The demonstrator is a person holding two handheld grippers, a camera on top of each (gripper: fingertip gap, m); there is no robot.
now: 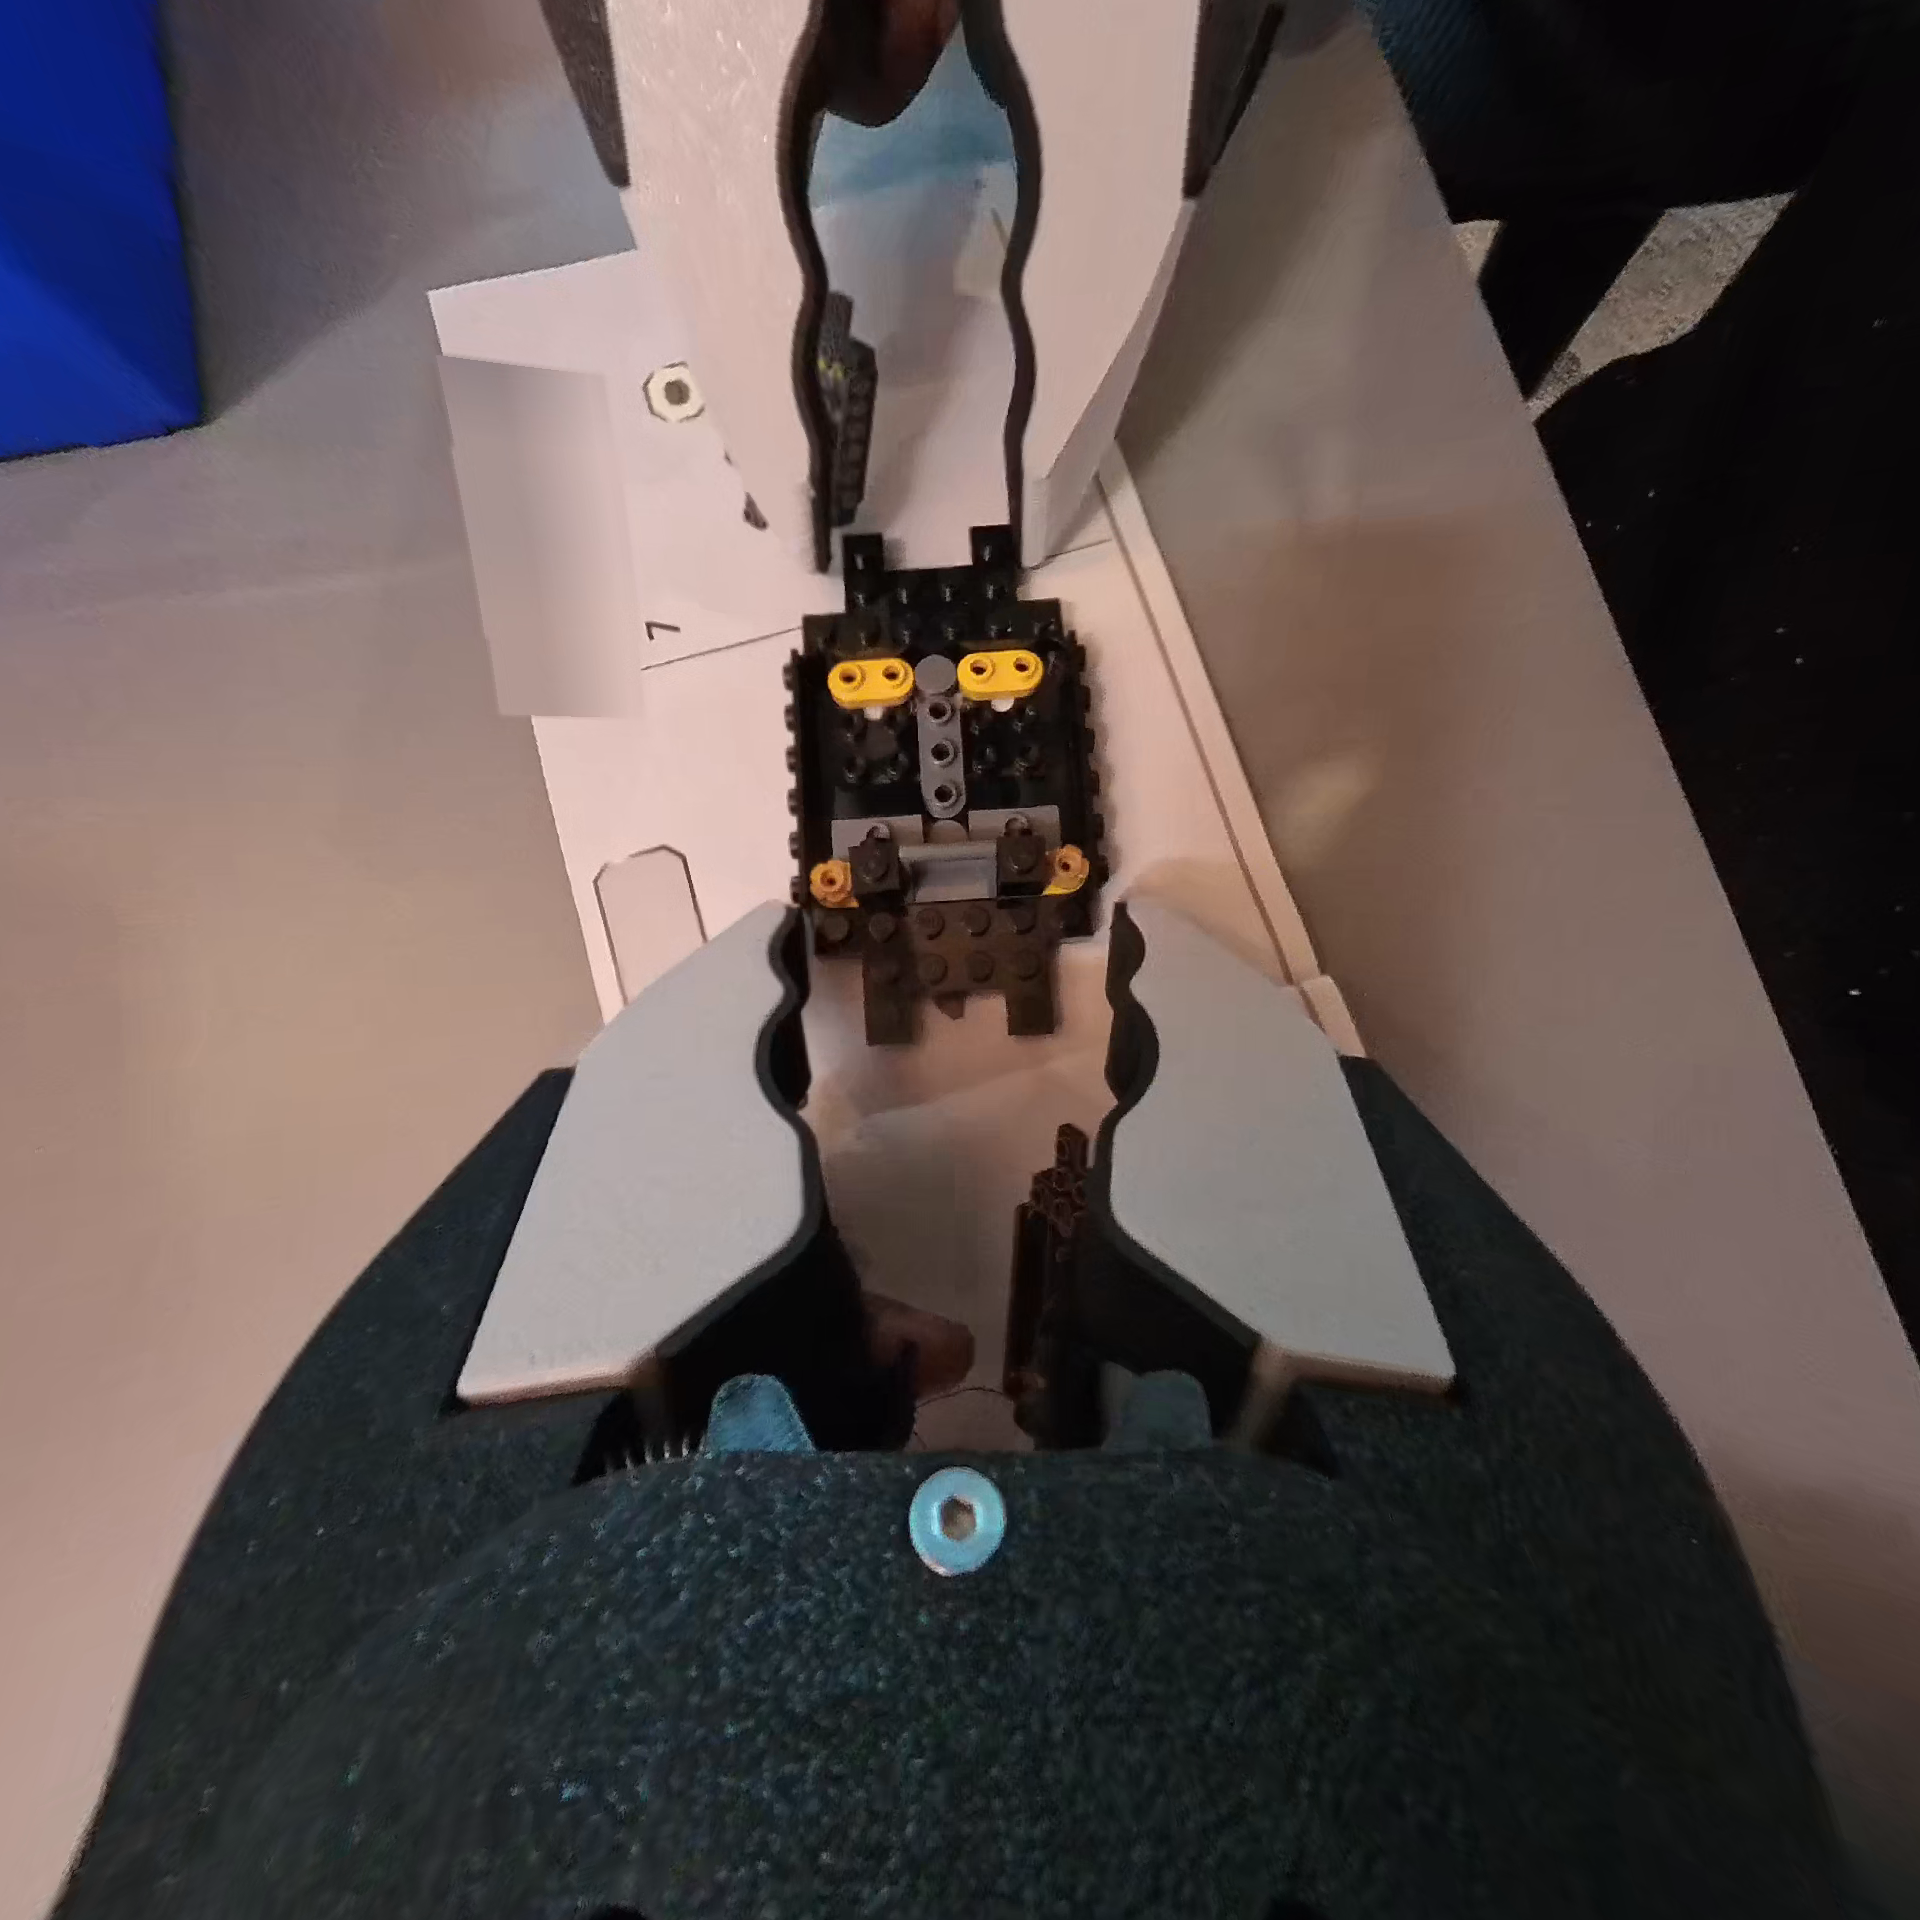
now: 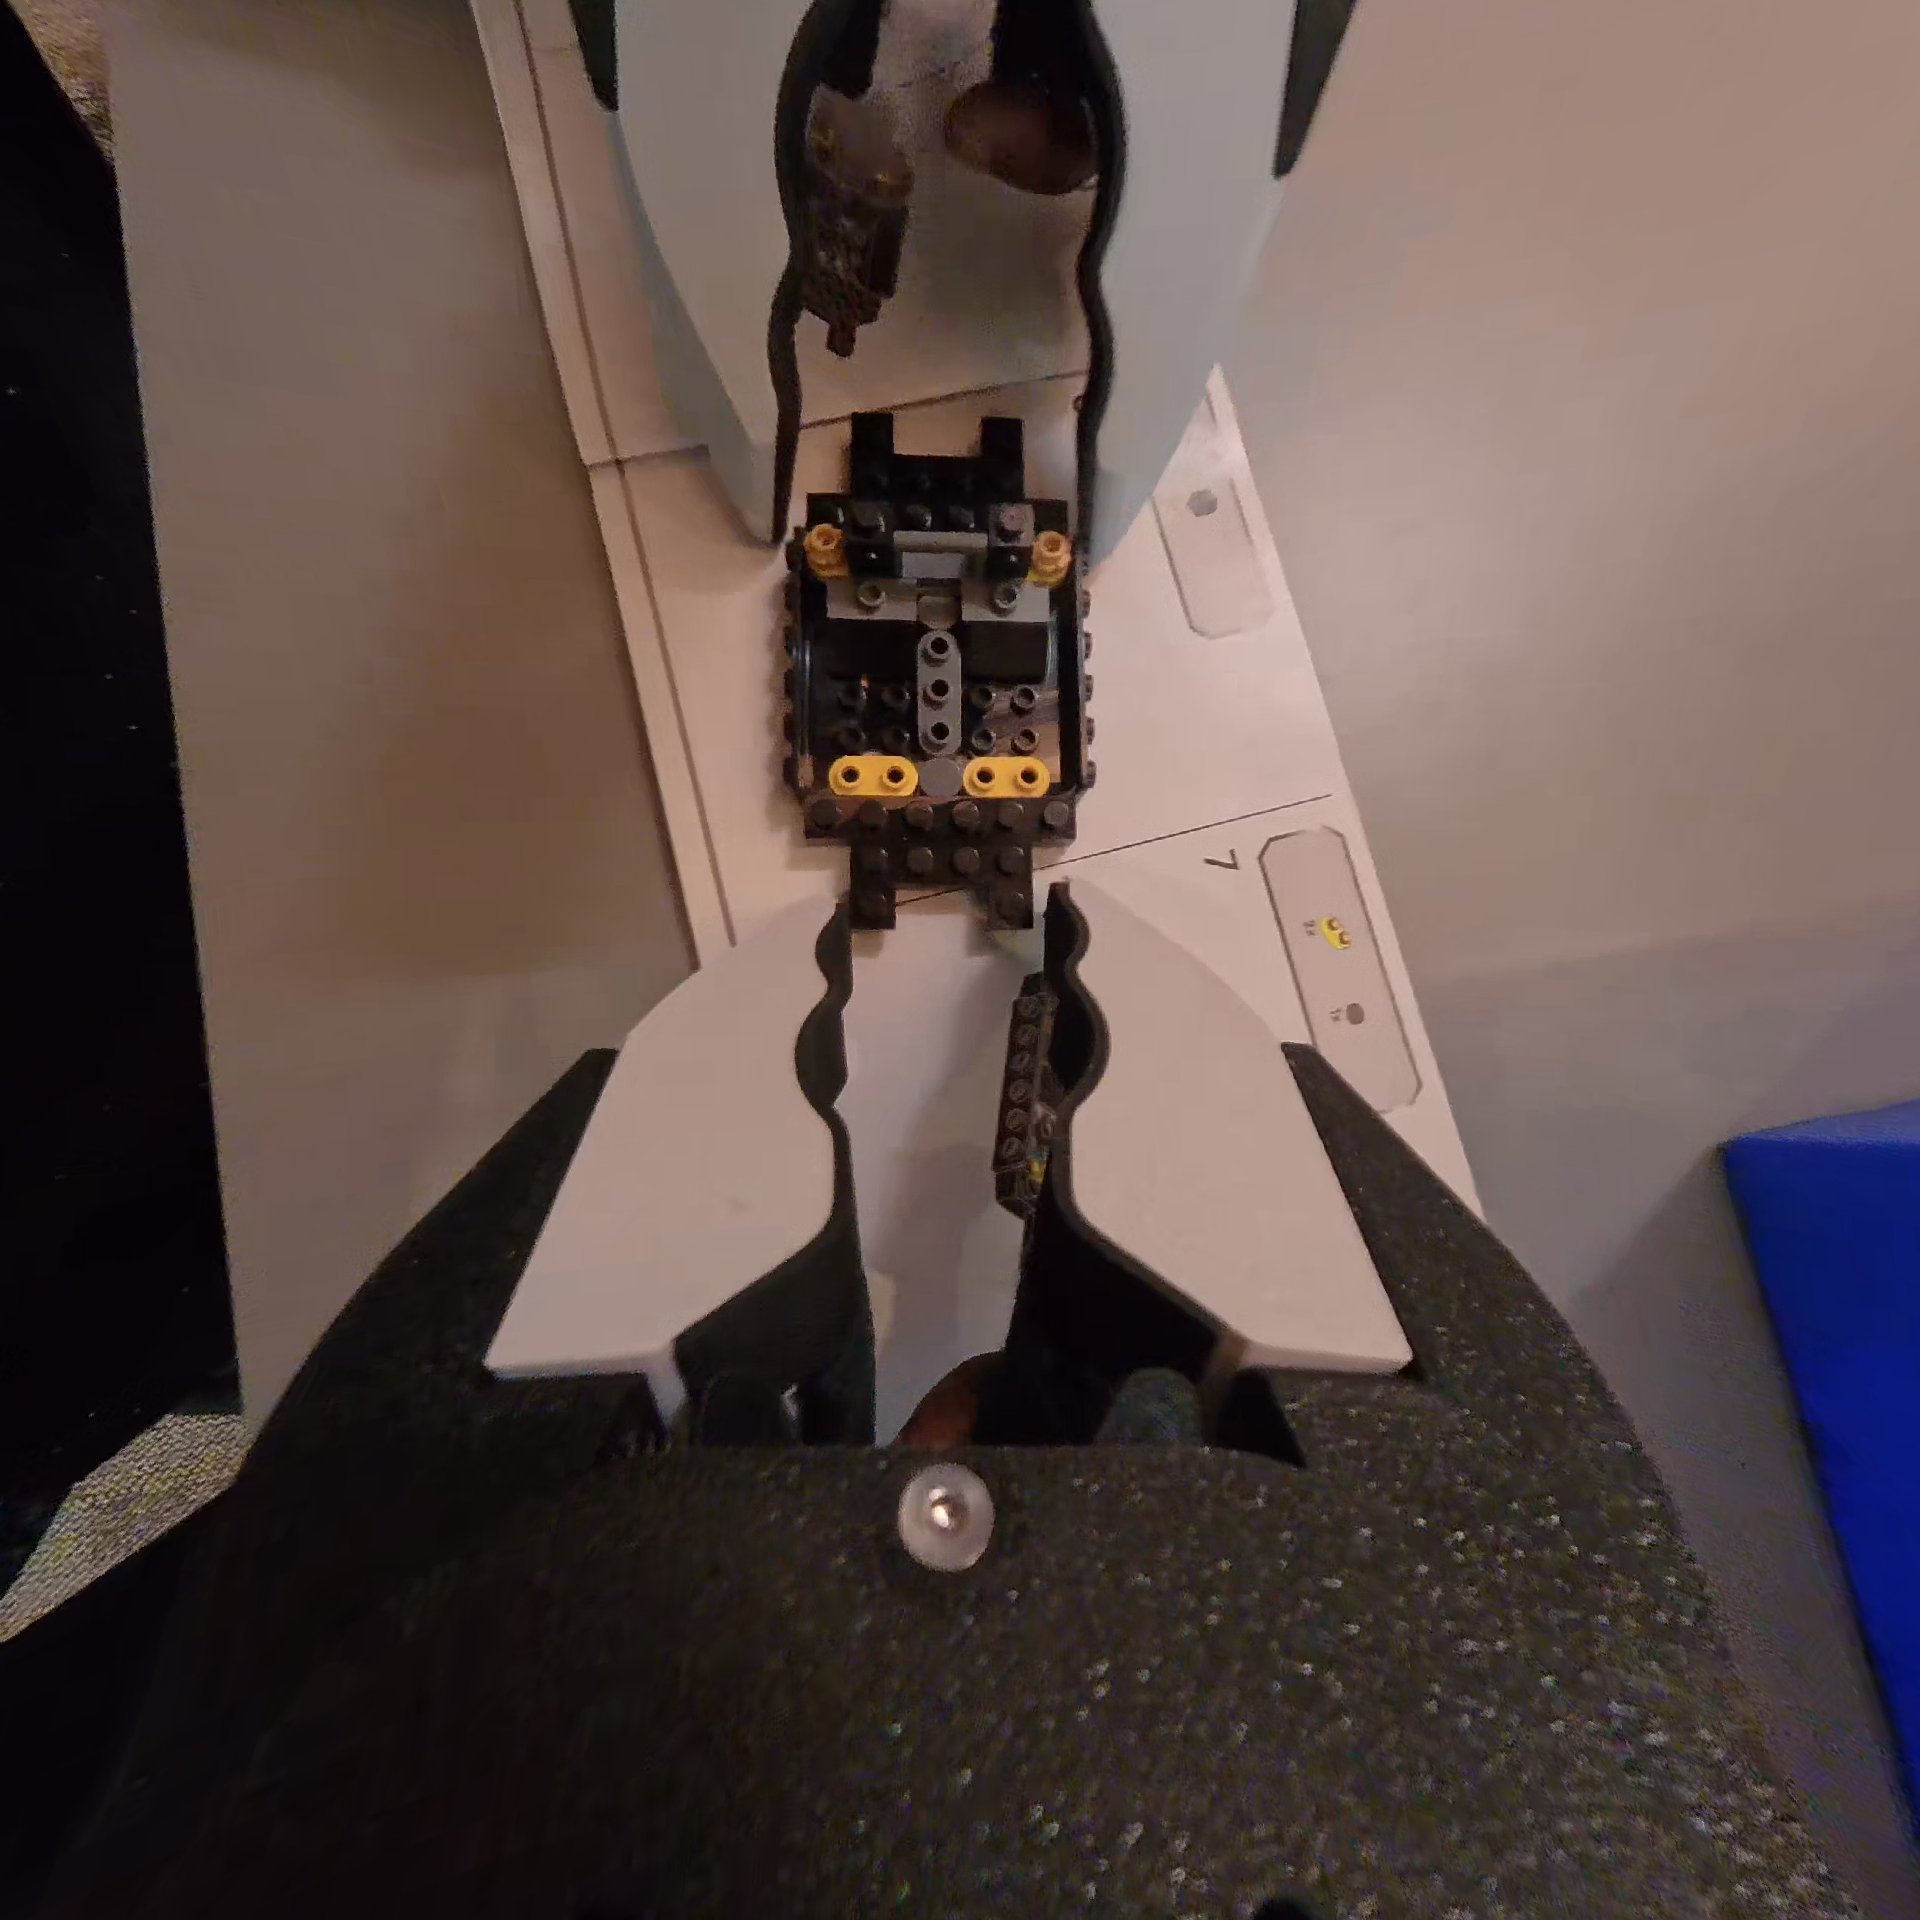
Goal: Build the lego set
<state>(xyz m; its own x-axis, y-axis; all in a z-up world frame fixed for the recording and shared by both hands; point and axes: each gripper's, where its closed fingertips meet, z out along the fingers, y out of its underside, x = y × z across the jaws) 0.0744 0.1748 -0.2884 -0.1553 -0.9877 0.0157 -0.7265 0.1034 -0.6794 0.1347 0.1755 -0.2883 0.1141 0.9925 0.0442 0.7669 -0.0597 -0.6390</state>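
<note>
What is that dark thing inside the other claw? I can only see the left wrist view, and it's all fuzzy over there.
Observer: The right wrist view is sharper. It is a black studded strip with one row of bumps. It lies along one side of the right claw, which is open and not pinching it.
Operator: Does the paper show which piece goes on next?
Observer: I can't say which is next. Near the right claw, the instruction sheet has an outlined box with two small drawings in it. One is a yellow piece and below it is a grey round piece.
</note>
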